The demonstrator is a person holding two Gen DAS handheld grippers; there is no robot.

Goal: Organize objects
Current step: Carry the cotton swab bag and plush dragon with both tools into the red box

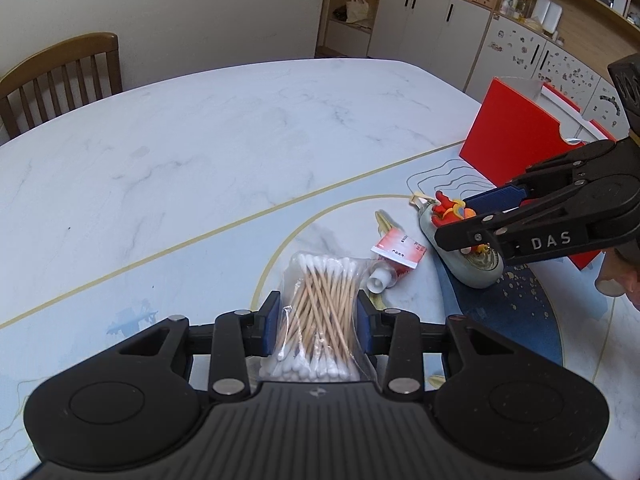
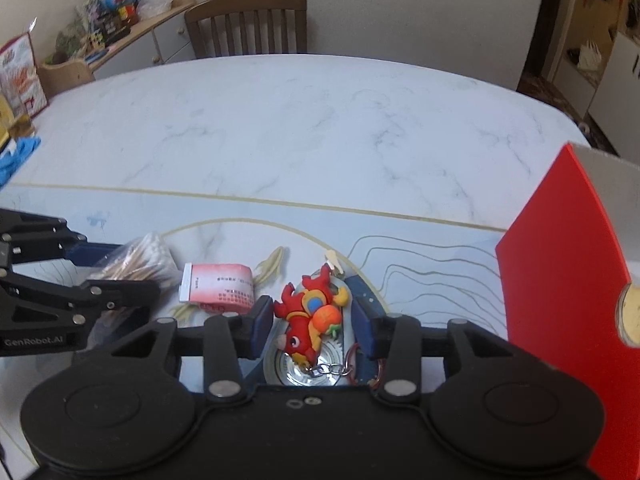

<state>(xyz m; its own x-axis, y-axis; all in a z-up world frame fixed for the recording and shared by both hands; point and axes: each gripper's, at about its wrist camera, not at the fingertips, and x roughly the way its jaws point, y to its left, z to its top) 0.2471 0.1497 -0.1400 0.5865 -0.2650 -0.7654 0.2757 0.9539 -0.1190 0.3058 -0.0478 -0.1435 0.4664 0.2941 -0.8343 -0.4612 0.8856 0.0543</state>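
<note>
The left gripper (image 1: 318, 326) grasped the cotton swab bag (image 1: 320, 312); the right gripper (image 2: 312, 326) straddled the red toy keychain (image 2: 310, 314), jaws parted.

On the table (image 1: 200, 140), a bag of cotton swabs (image 1: 320, 312) lies near the front edge, between the left gripper's (image 1: 318, 320) fingers. Just right of it lies a tube (image 1: 394, 256). Further right, a dragon keychain (image 2: 310, 316) rests on a pouch (image 1: 468, 264), between the right gripper's (image 2: 312, 320) fingers. A box (image 1: 516, 136) stands behind it, toward the table's right edge.
</note>
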